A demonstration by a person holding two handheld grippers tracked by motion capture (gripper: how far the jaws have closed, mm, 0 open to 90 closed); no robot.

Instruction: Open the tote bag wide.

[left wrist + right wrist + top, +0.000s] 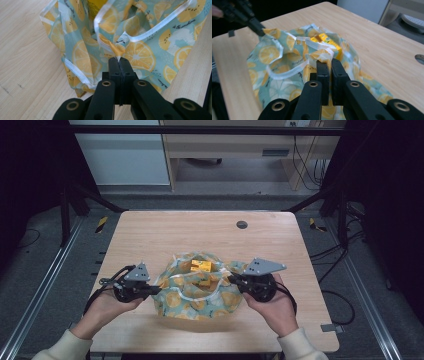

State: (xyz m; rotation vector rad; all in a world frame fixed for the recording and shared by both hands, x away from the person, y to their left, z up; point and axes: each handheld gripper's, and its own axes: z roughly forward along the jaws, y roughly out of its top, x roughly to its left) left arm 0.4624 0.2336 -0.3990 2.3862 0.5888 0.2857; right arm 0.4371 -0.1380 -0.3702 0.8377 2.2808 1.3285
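Now I have both tongs, left gripper [119,59] and right gripper [330,63], pinching opposite rims of the lemon-print cloth bag [197,292] at the table's near centre; uneven pulling could spill its yellow box [200,265].

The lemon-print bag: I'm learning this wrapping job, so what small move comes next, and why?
Probably lift both corners up and inward over the yellow box. The left tool and right tool each pinch an edge of the lemon-print bag, which sags open around the box.
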